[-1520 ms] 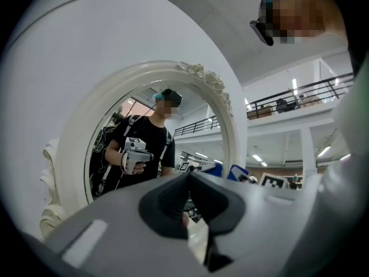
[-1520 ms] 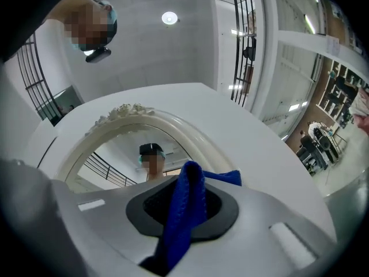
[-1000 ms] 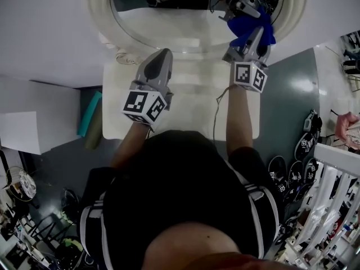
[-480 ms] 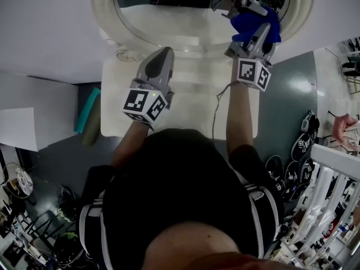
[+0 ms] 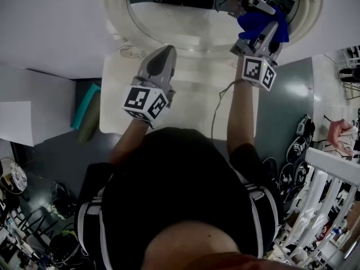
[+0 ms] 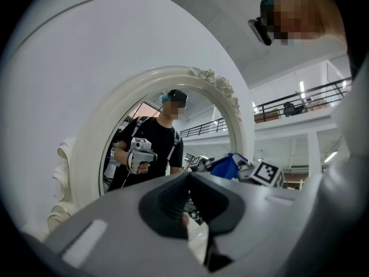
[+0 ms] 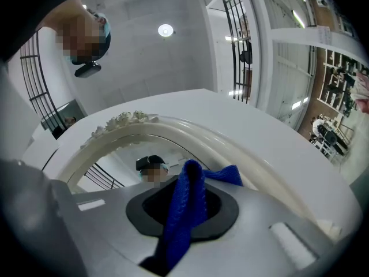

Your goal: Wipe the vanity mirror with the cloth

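Two grippers are raised over a white vanity table (image 5: 191, 108) that stands against a white wall (image 5: 50, 32). An oval vanity mirror (image 5: 185, 21) in an ornate white frame (image 5: 117, 16) stands at the far edge of the table. The floor (image 5: 287, 106) around the table is grey. A teal object (image 5: 85, 114) lies on the floor just left of the table, and white railings (image 5: 332, 173) stand at the far right.

Both forearms reach forward from the person's body over the table top. The left gripper (image 5: 162, 52) is held over the far left part of the table, near the lower rim of the frame and apart from the glass. The right gripper (image 5: 269, 31) is held farther and to the right, at the lower right part of the mirror. A thin cable (image 5: 216, 108) runs back from it along the right forearm.

Left gripper (image 6: 187, 198): jaws pressed together, nothing between them. The gripper points at the mirror (image 6: 173, 149), which reflects the person.

Right gripper (image 7: 184, 212): jaws pinch a blue cloth (image 7: 187, 203), which stands up out of them and folds over to the right. In the head view the cloth (image 5: 261, 22) meets its own reflection on the glass, just inside the right side of the frame (image 7: 230, 146).
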